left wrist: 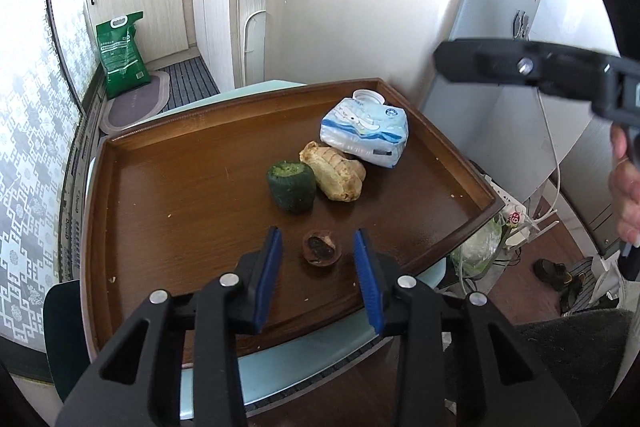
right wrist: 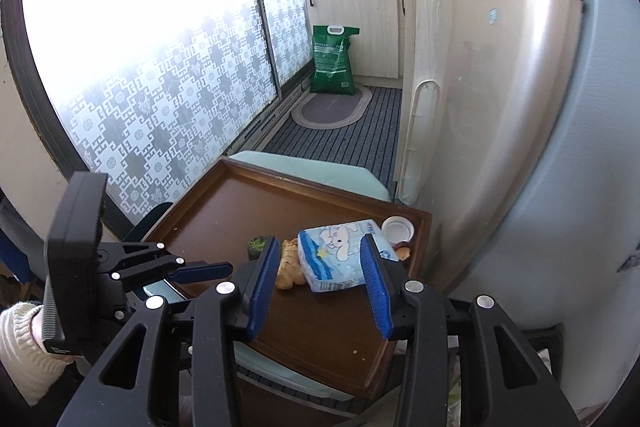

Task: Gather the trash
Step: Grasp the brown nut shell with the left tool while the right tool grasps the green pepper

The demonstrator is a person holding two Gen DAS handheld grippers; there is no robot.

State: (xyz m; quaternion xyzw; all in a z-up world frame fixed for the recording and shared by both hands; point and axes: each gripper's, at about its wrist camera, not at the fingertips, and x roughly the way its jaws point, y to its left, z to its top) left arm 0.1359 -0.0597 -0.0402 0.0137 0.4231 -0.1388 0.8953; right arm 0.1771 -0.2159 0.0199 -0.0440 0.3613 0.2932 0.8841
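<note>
On the brown wooden tray (left wrist: 160, 187) lie a small dark rotten fruit shell (left wrist: 321, 250), a green pepper stub (left wrist: 291, 187), a piece of ginger (left wrist: 334, 173), a blue-white tissue pack (left wrist: 366, 135) and a white cap (left wrist: 367, 95). My left gripper (left wrist: 318, 247) is open, its blue pads either side of the fruit shell, above the tray. My right gripper (right wrist: 320, 259) is open and empty, held above the tray's near side, with the tissue pack (right wrist: 340, 259) seen between its pads. The ginger (right wrist: 289, 267), the pepper stub (right wrist: 258, 246) and the cap (right wrist: 397, 229) also show there.
The tray rests on a pale green stool (left wrist: 280, 367) beside a fridge (right wrist: 520, 107). A green bag (left wrist: 120, 61) and an oval mat (left wrist: 136, 103) lie on the floor by the cabinets. A patterned glass door (right wrist: 160, 87) is at the left. Cables and shoes (left wrist: 560, 279) lie at the right.
</note>
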